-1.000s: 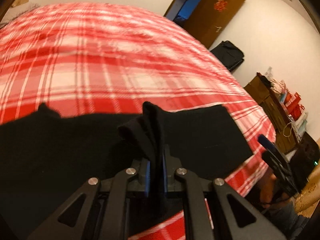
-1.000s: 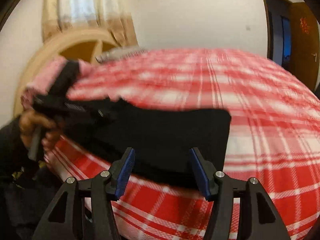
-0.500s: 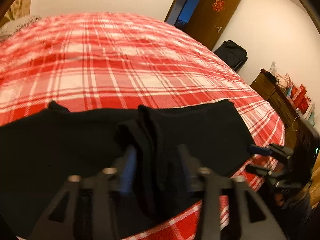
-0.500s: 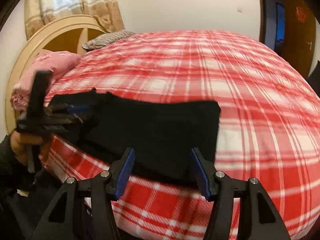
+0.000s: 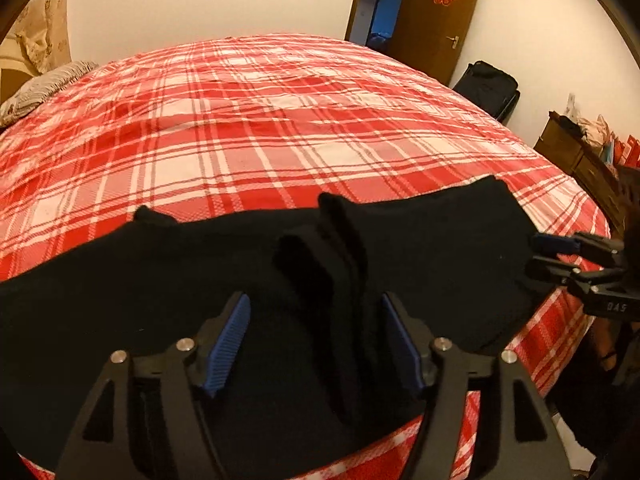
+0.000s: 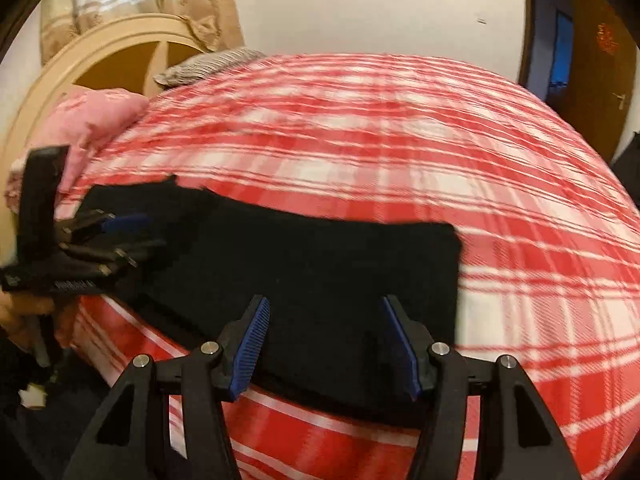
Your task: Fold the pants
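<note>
Black pants (image 5: 160, 272) lie folded in a long strip across the near edge of the red plaid bed (image 5: 280, 120). My left gripper (image 5: 316, 308) hovers over their middle and its jaws are opening. A raised ridge of black cloth (image 5: 340, 248) stands between the blue pads, close to the right one and not pinched. My right gripper (image 6: 326, 308) is open over the near edge of the pants (image 6: 320, 256) near their squared right end, with nothing gripped. Each gripper shows in the other's view, the right gripper (image 5: 560, 252) at the far right and the left gripper (image 6: 112, 236) at the left.
A striped pillow (image 5: 40, 88) and a pink pillow (image 6: 92, 120) lie by the arched headboard (image 6: 100, 52). Past the bed are a brown door (image 5: 436, 12), a black suitcase (image 5: 488, 88) and a cluttered dresser (image 5: 584, 160). A hand (image 6: 16, 312) holds the left gripper.
The left jaws went from shut on the cloth ridge to wide apart, leaving it standing loose. The right gripper drew back slightly from the pants, its jaws unchanged.
</note>
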Motion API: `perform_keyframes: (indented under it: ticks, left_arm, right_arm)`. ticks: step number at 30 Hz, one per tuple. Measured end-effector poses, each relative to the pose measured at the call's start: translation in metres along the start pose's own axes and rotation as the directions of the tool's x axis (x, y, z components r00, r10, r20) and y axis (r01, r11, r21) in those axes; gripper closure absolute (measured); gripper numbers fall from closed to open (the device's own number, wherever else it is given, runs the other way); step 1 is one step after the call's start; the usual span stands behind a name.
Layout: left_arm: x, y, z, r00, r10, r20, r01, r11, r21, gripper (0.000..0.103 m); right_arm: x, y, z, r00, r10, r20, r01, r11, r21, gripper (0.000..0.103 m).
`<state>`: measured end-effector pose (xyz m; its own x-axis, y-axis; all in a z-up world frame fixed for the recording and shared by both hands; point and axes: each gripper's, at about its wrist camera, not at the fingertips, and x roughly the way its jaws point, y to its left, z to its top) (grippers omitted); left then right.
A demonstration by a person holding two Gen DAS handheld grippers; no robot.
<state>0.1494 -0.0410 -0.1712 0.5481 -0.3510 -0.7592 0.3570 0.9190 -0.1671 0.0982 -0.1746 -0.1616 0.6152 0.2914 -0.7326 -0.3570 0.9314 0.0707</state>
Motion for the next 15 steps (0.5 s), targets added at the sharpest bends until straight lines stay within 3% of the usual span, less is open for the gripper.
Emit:
perform_keyframes:
  ticks: [4,8,11,15]
  left_arm:
    - [-0.01,0.002,-0.003,1.0,0.017,0.02,-0.017,1.0,-0.002,0.025]
    - [-0.018,0.003,-0.006,0.997,0.065,0.037,-0.066,0.997,0.026,0.015]
    - [-0.023,0.008,-0.008,0.996,0.084,0.041,-0.085,0.996,0.036,0.015]
    - [-0.03,0.02,-0.013,0.991,0.124,0.045,-0.126,0.991,0.038,0.015]
  right_arm:
    - [0.018,0.029,0.014,0.999,0.04,-0.007,-0.041,0.998,-0.053,0.044]
    - [0.04,0.052,0.03,0.995,0.103,-0.015,-0.103,0.992,-0.072,0.044]
    - [0.058,0.062,0.042,0.994,0.105,-0.011,-0.105,0.991,-0.081,0.044]
    - [0.076,0.071,0.049,0.979,0.202,-0.027,-0.203,0.977,-0.066,0.044]
